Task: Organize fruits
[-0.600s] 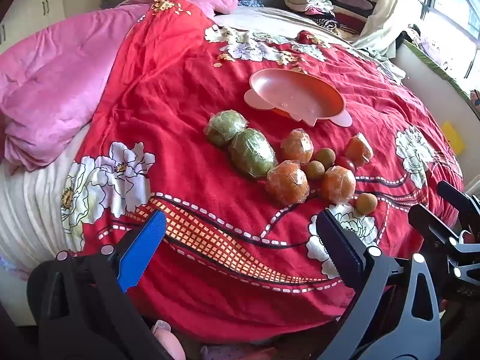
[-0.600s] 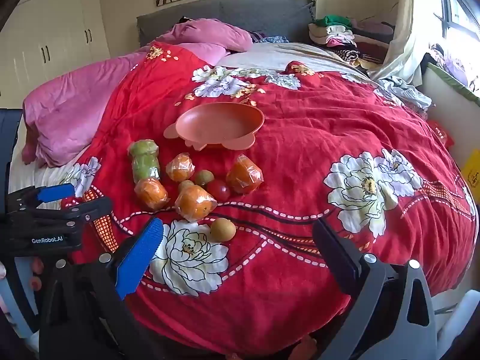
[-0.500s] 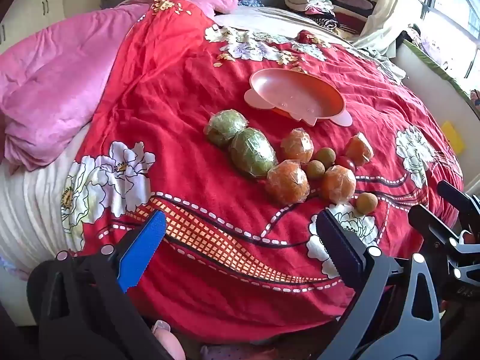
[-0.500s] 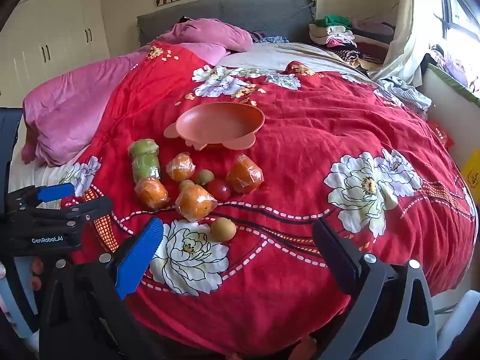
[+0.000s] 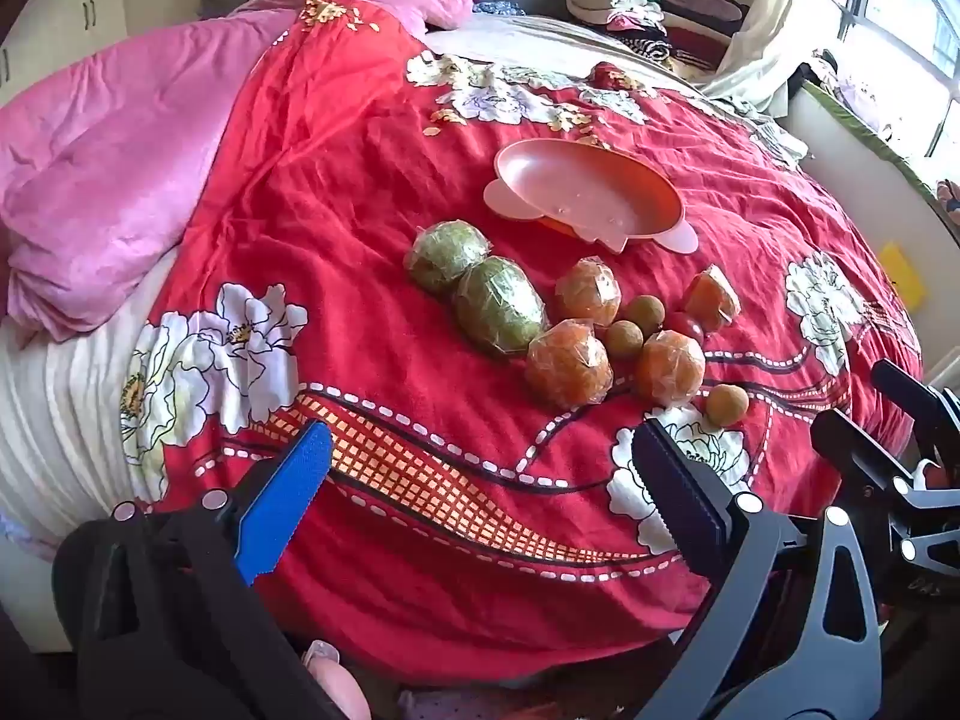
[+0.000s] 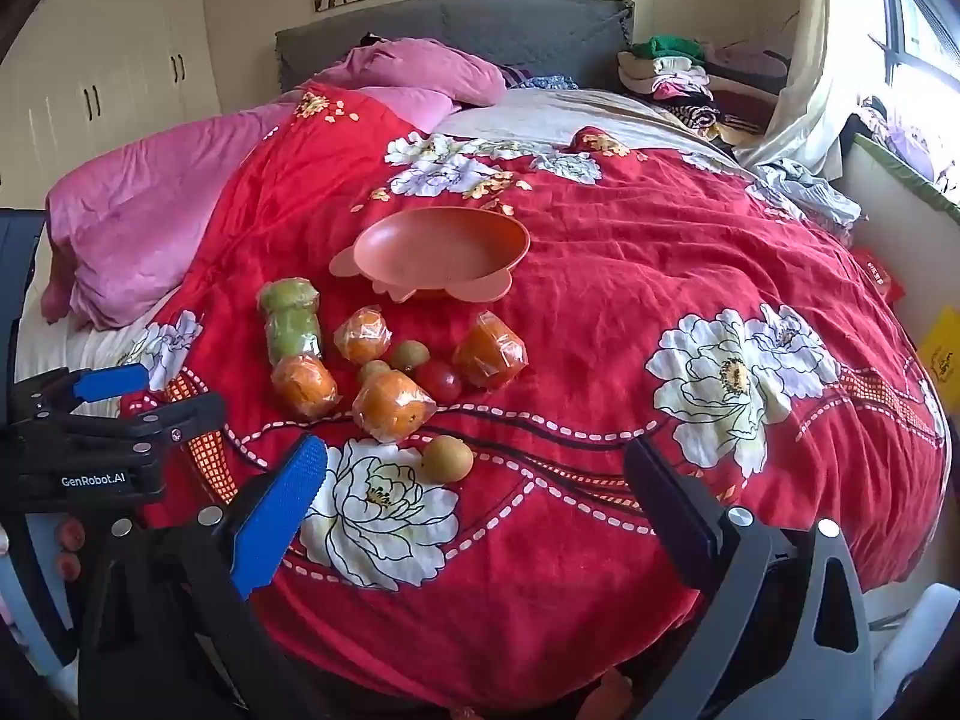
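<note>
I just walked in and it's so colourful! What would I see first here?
First, the big red flowered quilt covering the bed. In its middle sits an empty orange plastic dish, and just in front of it lies a cluster of fruits: plastic-wrapped oranges, two wrapped green fruits, a small red tomato and little brown round ones. A pink blanket is bunched at the left.

Both cameras sit at the foot of the bed (image 5: 372,192), looking down and forward over it. The left one is a bit nearer and points lower. Both see the fruit pile (image 5: 564,330) and the pink bowl (image 6: 438,246).
</note>
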Demonstrator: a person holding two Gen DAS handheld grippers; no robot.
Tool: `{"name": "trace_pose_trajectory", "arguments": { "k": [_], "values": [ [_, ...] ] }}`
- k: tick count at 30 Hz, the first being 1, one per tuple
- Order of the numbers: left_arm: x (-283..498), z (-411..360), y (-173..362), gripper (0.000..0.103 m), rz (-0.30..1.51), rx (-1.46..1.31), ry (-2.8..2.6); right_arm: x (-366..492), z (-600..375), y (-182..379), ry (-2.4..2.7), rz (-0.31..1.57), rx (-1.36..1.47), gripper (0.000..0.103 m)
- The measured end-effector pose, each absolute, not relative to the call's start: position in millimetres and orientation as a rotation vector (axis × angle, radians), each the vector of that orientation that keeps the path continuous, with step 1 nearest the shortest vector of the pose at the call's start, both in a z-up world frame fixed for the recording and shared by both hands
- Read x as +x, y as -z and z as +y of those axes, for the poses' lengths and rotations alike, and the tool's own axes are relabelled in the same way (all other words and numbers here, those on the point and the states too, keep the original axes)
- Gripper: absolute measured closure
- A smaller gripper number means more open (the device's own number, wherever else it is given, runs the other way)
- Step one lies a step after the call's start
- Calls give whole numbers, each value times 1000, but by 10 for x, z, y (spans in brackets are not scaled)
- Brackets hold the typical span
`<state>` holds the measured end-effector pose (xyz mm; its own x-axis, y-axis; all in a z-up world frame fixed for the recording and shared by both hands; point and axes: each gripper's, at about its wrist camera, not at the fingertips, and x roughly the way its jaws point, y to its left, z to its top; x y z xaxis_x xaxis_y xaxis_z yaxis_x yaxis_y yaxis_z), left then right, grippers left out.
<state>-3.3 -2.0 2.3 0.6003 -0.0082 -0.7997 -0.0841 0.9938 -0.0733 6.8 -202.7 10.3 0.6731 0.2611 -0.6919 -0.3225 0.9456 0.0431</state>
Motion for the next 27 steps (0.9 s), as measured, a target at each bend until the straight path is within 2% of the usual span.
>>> {"name": "trace_pose_trajectory", "arguments": {
  "k": [27],
  "values": [
    [-57,-69,-65,9,919,-103,-26,30,-2019,-142,-334,750,-96,4]
  ]
}}
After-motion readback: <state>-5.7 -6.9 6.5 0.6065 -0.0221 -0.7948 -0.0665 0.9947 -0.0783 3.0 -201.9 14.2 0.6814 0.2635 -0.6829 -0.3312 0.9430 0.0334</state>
